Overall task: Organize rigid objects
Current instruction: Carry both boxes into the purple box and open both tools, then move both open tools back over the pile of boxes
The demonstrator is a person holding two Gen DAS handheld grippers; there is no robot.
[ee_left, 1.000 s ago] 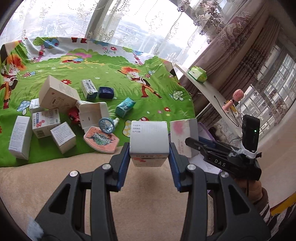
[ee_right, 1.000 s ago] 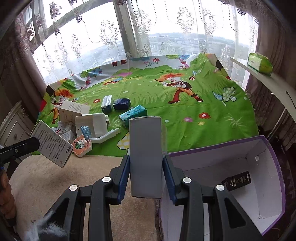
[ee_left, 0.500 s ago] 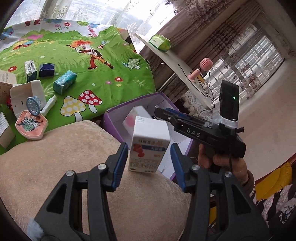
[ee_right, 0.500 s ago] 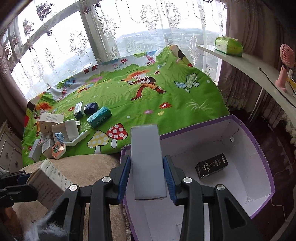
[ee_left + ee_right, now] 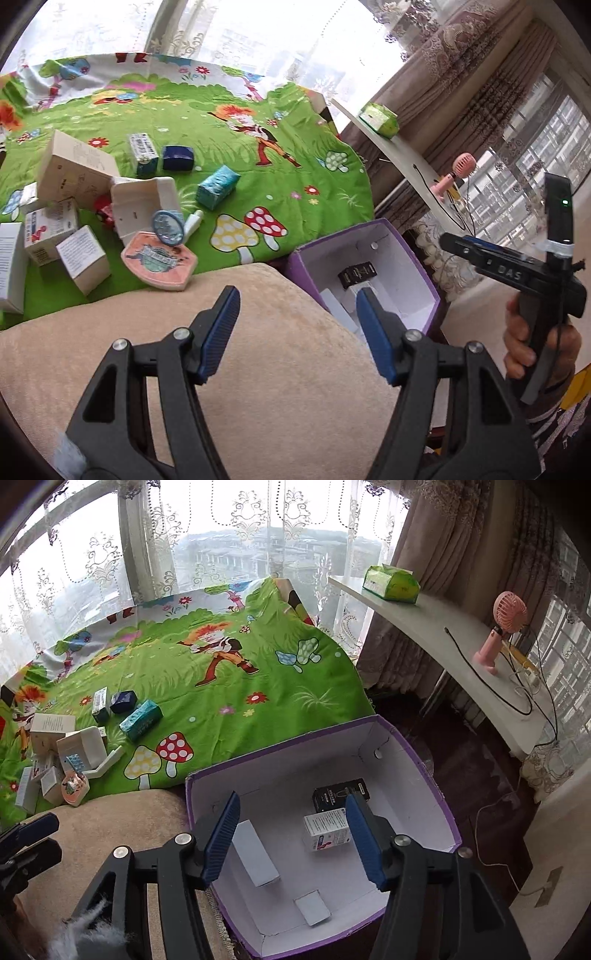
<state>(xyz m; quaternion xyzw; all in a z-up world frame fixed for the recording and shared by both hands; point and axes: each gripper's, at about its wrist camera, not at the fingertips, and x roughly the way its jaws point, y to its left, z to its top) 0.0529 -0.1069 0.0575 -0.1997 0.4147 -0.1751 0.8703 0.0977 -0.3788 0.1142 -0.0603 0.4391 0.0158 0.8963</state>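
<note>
A purple box with a white inside (image 5: 421,775) stands beside the bed; it also shows in the left wrist view (image 5: 413,258). In it lie a black box (image 5: 332,795), a white medicine box (image 5: 325,829), a long white box (image 5: 255,853) and a small white box (image 5: 312,906). My right gripper (image 5: 291,834) is open and empty above the purple box. My left gripper (image 5: 295,325) is open and empty over the beige cushion (image 5: 221,369), left of the purple box. Several boxes (image 5: 74,206) lie on the green cartoon sheet (image 5: 229,147).
A teal box (image 5: 216,186), a dark blue box (image 5: 178,158) and a pink flat case (image 5: 159,260) lie on the sheet. A curved white shelf (image 5: 443,635) at right holds a green tissue pack (image 5: 391,581), a pink fan (image 5: 498,631) and cables.
Both grippers opened and let go of their boxes, which now lie inside the purple box. The left gripper swung back toward the bed.
</note>
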